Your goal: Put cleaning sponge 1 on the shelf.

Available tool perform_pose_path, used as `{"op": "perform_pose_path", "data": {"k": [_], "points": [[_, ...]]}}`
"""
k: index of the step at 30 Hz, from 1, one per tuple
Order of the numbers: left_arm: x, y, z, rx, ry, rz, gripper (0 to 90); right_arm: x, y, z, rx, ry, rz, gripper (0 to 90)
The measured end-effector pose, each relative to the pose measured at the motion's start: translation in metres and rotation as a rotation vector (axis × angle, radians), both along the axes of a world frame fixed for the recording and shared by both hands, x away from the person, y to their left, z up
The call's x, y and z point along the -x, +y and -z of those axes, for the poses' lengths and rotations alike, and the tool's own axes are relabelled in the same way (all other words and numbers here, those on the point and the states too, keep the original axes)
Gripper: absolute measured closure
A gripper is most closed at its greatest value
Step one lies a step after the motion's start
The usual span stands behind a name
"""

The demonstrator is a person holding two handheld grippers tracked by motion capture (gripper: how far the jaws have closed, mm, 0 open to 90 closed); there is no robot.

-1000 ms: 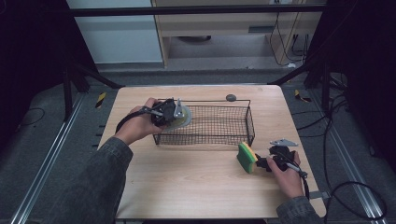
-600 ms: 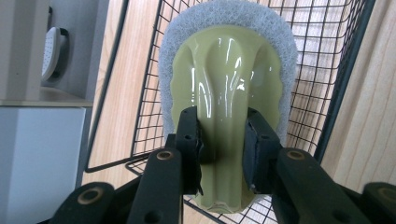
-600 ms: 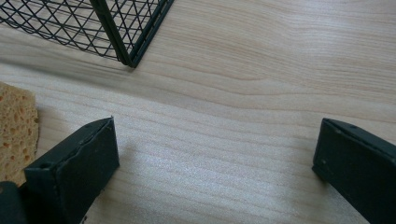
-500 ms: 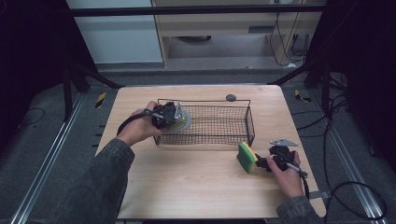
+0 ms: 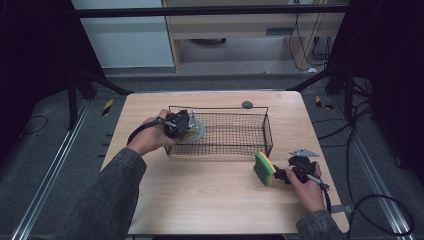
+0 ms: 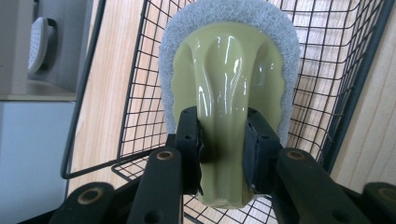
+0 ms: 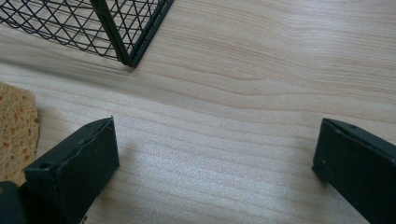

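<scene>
One scrubbing pad (image 6: 229, 74), a pale green handle on a round grey-white scouring disc, sits clamped by that handle in the left tool (image 6: 223, 144), over the left end of the black wire basket (image 5: 250, 150). This basket stands at the middle of the wooden tabletop (image 5: 200, 200). Near its right front corner a green-and-yellow sponge (image 5: 264, 169) stands on edge, just beside the right tool (image 7: 215, 158), whose jaws are wide apart above bare wood.

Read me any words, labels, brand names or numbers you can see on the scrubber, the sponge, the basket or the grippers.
None can be read: the scrubber, the sponge, the wire basket and the table bear no print, and neither does the left gripper or the right gripper.
</scene>
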State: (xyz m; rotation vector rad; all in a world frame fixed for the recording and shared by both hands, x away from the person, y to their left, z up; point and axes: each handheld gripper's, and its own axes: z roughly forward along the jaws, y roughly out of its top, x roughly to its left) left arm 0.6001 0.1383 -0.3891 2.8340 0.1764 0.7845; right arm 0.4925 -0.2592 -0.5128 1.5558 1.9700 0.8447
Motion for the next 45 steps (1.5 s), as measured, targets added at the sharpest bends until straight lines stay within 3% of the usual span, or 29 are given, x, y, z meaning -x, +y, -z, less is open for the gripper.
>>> {"op": "perform_pose_path", "data": {"k": [20,45], "points": [[-0.009,-0.004,0.014,-0.015,0.050,-0.008,70.5,0.000,0.000,0.000,-0.001,0.000,0.001,0.4],[-0.011,-0.003,0.019,0.015,0.090,-0.024,69.8,0.000,0.000,0.000,0.001,0.000,-0.001,0.4]]}}
